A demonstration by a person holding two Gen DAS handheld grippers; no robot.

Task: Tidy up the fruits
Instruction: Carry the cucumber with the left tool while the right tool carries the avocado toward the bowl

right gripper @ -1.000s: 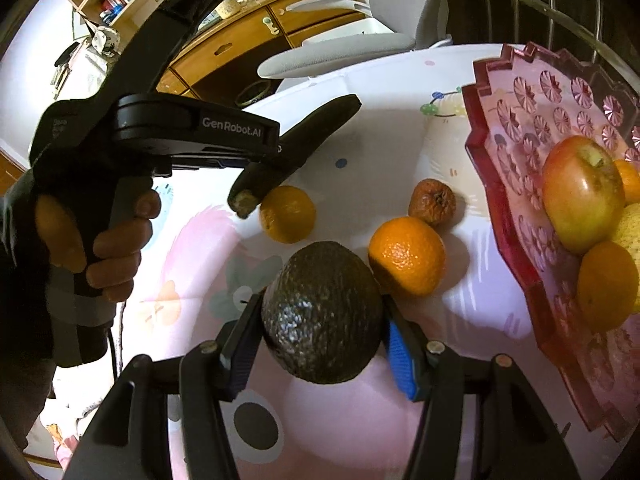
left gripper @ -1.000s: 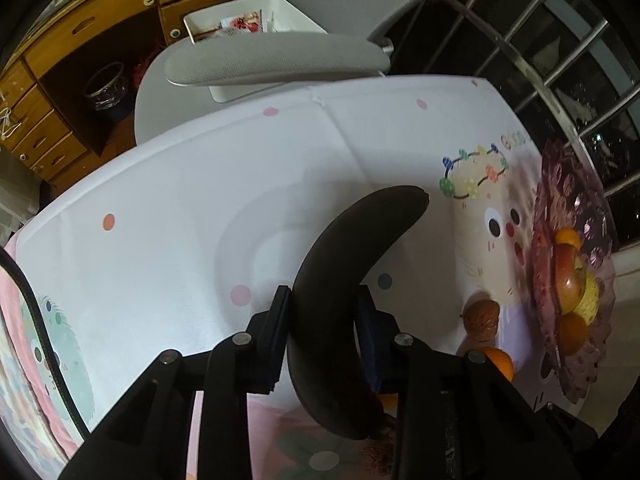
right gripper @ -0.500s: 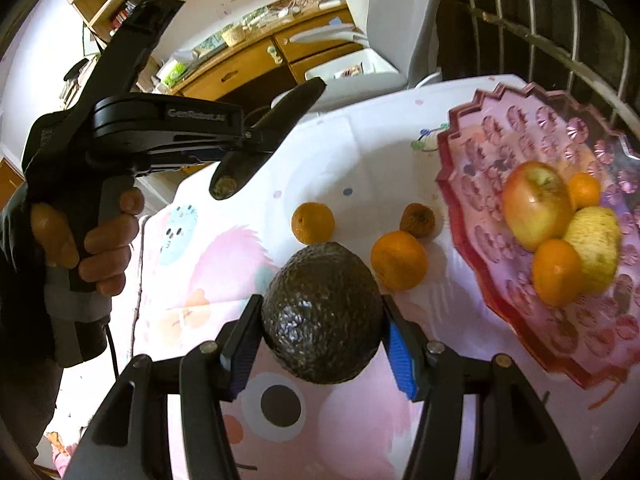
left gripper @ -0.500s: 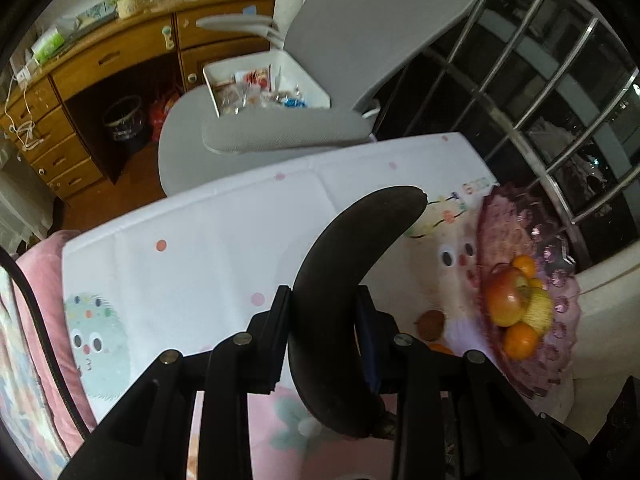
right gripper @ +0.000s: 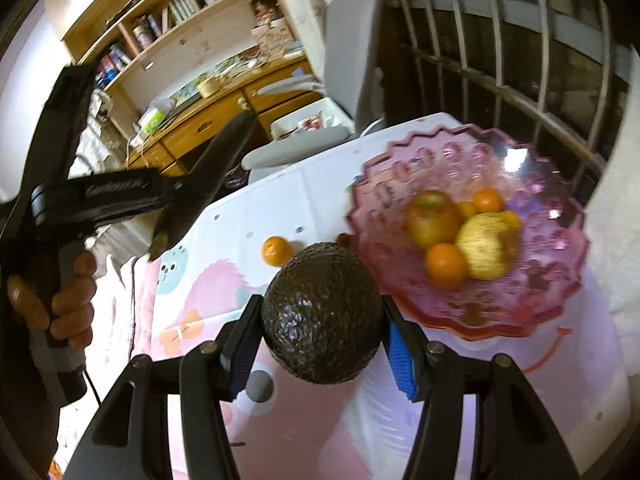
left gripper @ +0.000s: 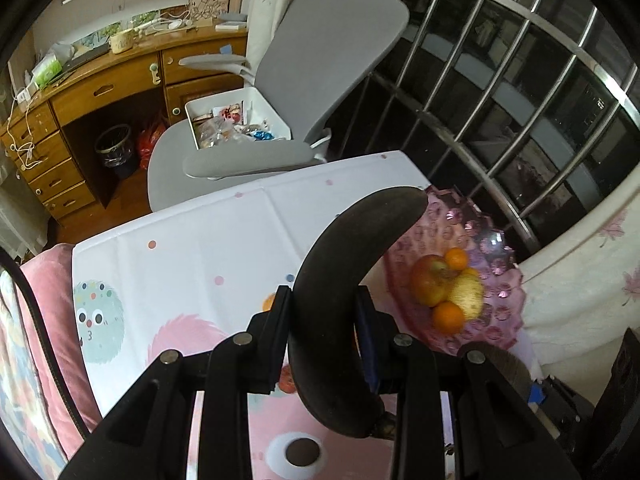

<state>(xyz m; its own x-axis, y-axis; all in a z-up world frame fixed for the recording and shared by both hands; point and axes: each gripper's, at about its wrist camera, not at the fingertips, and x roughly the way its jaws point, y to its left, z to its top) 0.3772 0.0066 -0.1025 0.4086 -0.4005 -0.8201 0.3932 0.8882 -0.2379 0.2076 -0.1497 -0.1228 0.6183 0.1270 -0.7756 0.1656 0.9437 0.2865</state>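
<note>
Wooden desk drawers (left gripper: pixel 92 92) and a grey office chair (left gripper: pixel 320 60) fill the top of my left wrist view, with a barred window (left gripper: pixel 520 80) running down the right side. Below them lies a white and pink cartoon-print cloth (left gripper: pixel 200 248). My left gripper (left gripper: pixel 320 336) is clamped tight on a blackened banana (left gripper: pixel 340 300), which curves up from between the pads toward the centre right of the frame. Just past its tip sits the pink glass bowl (left gripper: pixel 496 256), holding an apple (left gripper: pixel 430 286), a yellowish fruit (left gripper: pixel 468 296) and small oranges (left gripper: pixel 448 316).

From my right wrist view, my right gripper (right gripper: pixel 320 332) has its jaws partly spread and pressed on both sides of a dark avocado (right gripper: pixel 322 312) at lower centre. The bowl (right gripper: pixel 560 240) is at centre right, blurred. One orange (right gripper: pixel 276 250) lies on the cloth (right gripper: pixel 224 224) left of the avocado. At left, a hand (right gripper: pixel 70 300) grips the left gripper's handle, banana (right gripper: pixel 208 180) jutting diagonally.
</note>
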